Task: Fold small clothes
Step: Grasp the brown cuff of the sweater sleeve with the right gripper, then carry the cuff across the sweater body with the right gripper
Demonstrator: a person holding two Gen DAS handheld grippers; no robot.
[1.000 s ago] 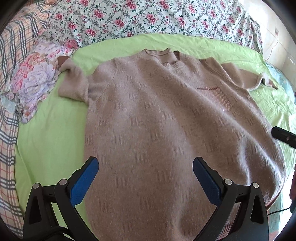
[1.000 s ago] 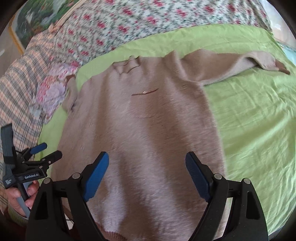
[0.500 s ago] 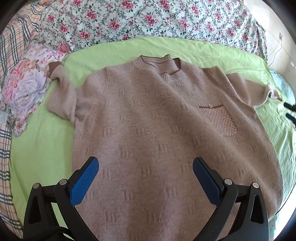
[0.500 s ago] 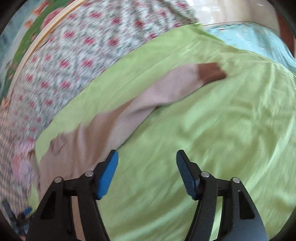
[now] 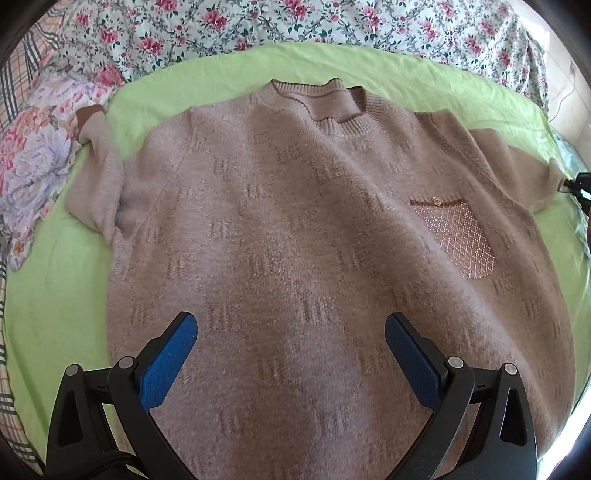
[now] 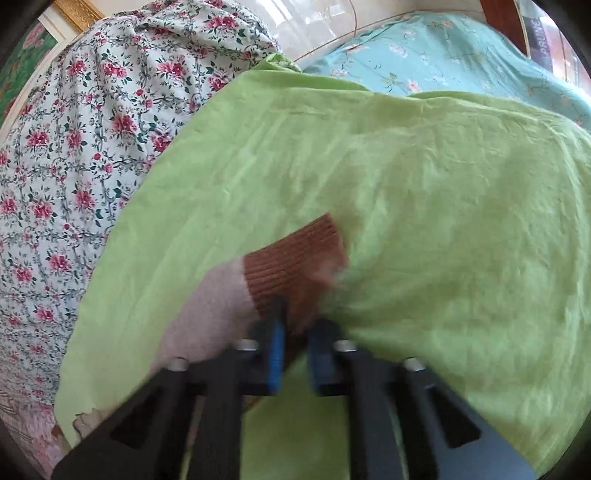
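Your left gripper (image 5: 288, 354) hangs over the lower middle of the frame with its blue pads spread wide apart, released and holding nothing; the fabric under it is the body of the sweater (image 5: 314, 229), but you cannot tell from this view whether the pads touch it. The sweater lies front up across the green sheet (image 5: 48, 295), filling the centre of the left wrist view, its ribbed collar (image 5: 332, 107) toward the top of the frame. A shiny diamond-patterned pocket (image 5: 456, 240) sits at the right of the frame, topped by a small button. The sleeve at the left of the frame is bent back on itself, with its brown cuff (image 5: 88, 112) resting against the crumpled floral cloth (image 5: 33, 162) in the upper left. Behind the sheet, a rose-print cover (image 5: 258, 26) runs along the top of the frame.

Your right gripper (image 6: 293, 354) sits low in the centre of its own view, blurred, with the pads drawn close together and clenched on the other brown cuff (image 6: 291, 266). That cuff and the pale sleeve (image 6: 207, 314) behind it lie on the green sheet, centre left of the frame. A turquoise floral sheet (image 6: 461, 59) shows in the upper right
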